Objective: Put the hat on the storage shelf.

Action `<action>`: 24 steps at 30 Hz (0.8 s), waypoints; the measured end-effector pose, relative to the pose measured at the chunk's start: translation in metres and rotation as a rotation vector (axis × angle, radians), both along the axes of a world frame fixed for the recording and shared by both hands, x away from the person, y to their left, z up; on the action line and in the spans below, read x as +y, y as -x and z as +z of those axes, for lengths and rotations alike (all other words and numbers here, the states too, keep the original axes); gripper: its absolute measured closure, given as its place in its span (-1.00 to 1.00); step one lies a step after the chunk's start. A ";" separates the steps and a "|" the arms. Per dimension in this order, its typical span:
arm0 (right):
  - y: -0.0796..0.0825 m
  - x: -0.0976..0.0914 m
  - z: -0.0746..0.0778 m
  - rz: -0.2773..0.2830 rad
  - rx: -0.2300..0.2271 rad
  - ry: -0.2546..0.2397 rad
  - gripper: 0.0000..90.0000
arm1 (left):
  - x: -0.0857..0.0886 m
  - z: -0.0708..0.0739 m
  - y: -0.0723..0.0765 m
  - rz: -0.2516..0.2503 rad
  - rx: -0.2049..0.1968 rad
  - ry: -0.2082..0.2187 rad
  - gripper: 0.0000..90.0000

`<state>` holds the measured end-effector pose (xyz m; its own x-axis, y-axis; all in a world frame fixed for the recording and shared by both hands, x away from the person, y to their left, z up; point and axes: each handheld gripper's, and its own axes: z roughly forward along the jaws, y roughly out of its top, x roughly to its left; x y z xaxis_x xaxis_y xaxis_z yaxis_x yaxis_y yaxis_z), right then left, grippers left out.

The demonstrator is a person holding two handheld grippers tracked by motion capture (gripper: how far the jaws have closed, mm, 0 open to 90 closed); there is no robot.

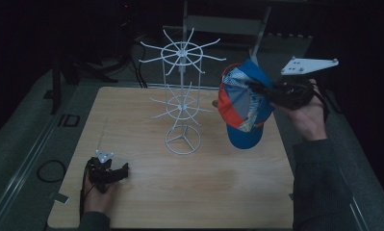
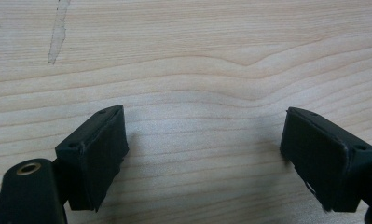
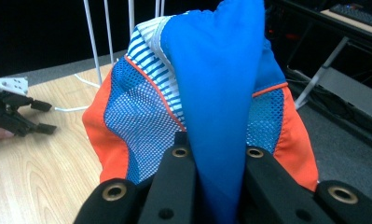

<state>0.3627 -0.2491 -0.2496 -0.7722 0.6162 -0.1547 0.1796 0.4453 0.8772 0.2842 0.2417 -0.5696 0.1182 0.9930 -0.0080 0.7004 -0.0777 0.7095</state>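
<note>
While the right gripper (image 1: pixel 262 90) pinches a blue and orange cap (image 1: pixel 242 106) beside the white wire rack (image 1: pixel 182 96), it hangs above the desk (image 1: pixel 204 183). Left gripper (image 1: pixel 123 171) rests low, jaws spread.

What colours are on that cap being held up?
The cap is bright blue with orange panels, blue mesh and a blue-and-white striped section, clearest in the right gripper view.

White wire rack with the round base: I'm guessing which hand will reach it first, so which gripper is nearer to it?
Right. The right gripper, clamped on the blue-and-orange cap, hangs just beside the white wire rack; the left gripper rests on the table's near-left corner.
</note>
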 end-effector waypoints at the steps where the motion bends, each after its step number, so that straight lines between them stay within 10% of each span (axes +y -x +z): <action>1: 0.000 0.000 0.000 0.000 0.000 0.000 0.97 | 0.000 0.000 0.000 0.000 -0.001 0.000 -0.67; 24: 0.006 -0.006 0.023 0.025 -0.024 -0.082 0.97 | 0.000 0.000 0.000 0.003 -0.005 0.002 -0.67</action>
<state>0.3565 -0.2555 -0.2263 -0.7842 0.6082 -0.1232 0.1477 0.3757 0.9149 0.2844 0.2415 -0.5700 0.1156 0.9933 -0.0091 0.6969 -0.0745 0.7133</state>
